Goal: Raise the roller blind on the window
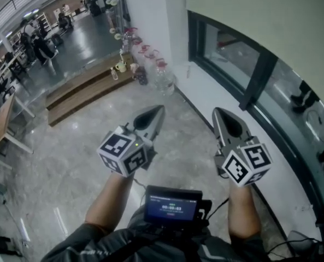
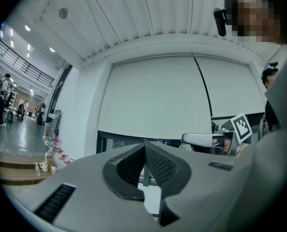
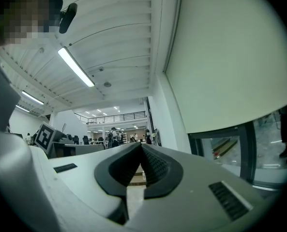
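Standing beside window [image 1: 235, 56], looking down at pale marble floor [image 1: 69, 157]. Holding left tongs [image 1: 160, 109] and right tongs [image 1: 217, 112] out in front, side by side, well apart, marker cubes toward body, small screen unit [image 1: 172, 205] at chest. Per left gripper view, left tongs [image 2: 144, 145]: shut, mesh pads meeting at tips, nothing btwn. Per right gripper view, right tongs [image 3: 141, 146]: tips together too, nothing gripped. Neither touching anything. Roller blind [image 1: 249, 10]: pale, hanging down over most of window at right of head view, lower edge leaving a strip of dark-framed glass bare at bottom. In left gripper view, roller blind [image 2: 153, 95] straight ahead beyond the tips, thin dark line down it right of centre, w/ right tongs [image 2: 186, 139] showing low at right edge. In right gripper view, roller blind [image 3: 230, 57] filling upper right, glass below it. Containers: row of clear jugs [image 1: 163, 75] w/ red or pink tops on floor at wall base, beyond the tongs; contents can't tell. Cream cup [image 1: 121, 67] and small bottle [image 1: 114, 74] on long wooden step [image 1: 80, 94] just beside jugs; inside of both not visible. Open hall w/ people far off at upper left.
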The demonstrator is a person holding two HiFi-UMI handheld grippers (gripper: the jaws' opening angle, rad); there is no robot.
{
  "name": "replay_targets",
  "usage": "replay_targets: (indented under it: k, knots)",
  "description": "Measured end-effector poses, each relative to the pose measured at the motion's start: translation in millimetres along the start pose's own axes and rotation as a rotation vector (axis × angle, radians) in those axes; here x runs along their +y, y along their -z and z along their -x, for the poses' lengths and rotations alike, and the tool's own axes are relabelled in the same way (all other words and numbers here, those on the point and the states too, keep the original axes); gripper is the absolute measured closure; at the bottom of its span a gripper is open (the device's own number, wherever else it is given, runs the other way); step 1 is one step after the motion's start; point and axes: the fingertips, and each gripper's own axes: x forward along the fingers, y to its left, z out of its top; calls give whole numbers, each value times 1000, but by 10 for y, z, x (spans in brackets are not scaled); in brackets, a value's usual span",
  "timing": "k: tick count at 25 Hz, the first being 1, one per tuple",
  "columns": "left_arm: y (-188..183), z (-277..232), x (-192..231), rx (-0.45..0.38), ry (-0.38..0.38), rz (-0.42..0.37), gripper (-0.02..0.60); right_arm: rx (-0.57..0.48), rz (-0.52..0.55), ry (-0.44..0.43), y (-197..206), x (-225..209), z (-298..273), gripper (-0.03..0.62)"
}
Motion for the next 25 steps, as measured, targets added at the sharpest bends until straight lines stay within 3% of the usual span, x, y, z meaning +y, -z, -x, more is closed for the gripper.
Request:
replay_targets:
  k: [10,14,25]
  knots:
    - [130,-357,453,15,1,16,589,5,-8,-2,123,-234,-542,579]
    - [168,-511,783,19,15,26,589,-2,-2,-27,143,-257,-877,579]
    - [26,-981,1834,-3,65,20,589,8,34,48,149,-486,-1969,579]
